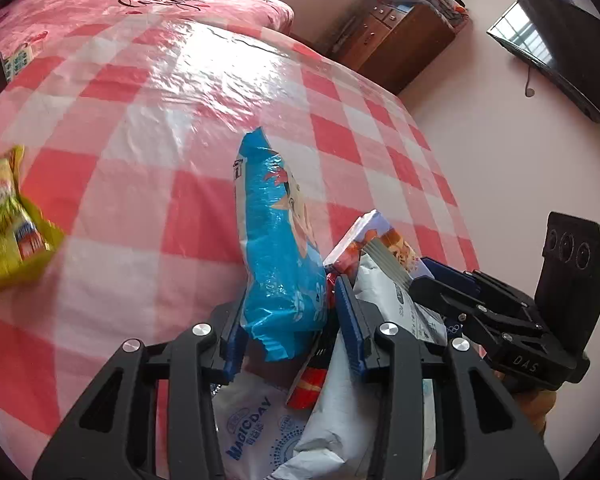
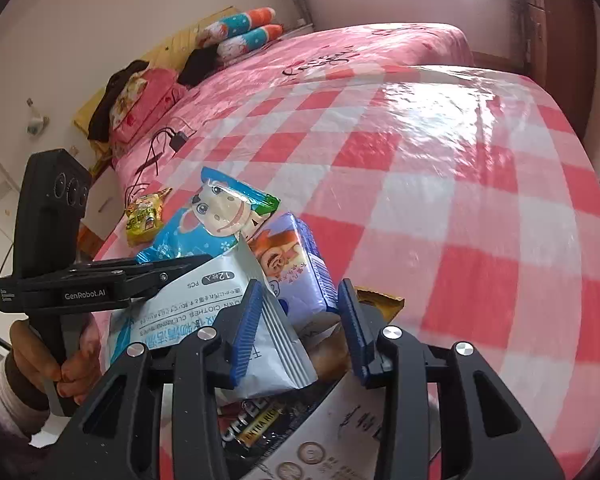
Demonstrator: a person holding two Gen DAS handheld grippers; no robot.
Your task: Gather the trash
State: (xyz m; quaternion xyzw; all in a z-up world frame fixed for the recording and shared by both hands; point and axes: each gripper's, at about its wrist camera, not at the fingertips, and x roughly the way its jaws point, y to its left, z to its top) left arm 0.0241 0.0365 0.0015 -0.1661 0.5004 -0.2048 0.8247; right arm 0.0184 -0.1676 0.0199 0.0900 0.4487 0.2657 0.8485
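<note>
The left gripper point(image 1: 290, 316) is clenching a blue snack packet point(image 1: 278, 240), which is standing up between its blue pads over the checked tablecloth point(image 1: 148, 128). Just to its right the right gripper point(image 2: 298, 320) is pinching the sealed edge of a white wipes pouch point(image 2: 204, 300); its fingertips are sitting beside the left pad. A purple tissue pack point(image 2: 296, 264) is lying right ahead of the right gripper's pads, touching the pouch. More wrappers are lying heaped under both grippers. A yellow-green packet point(image 1: 8, 224) is lying well to the left of the left gripper, apart from the heap. A hand point(image 2: 60, 360) is gripping the left tool's handle.
</note>
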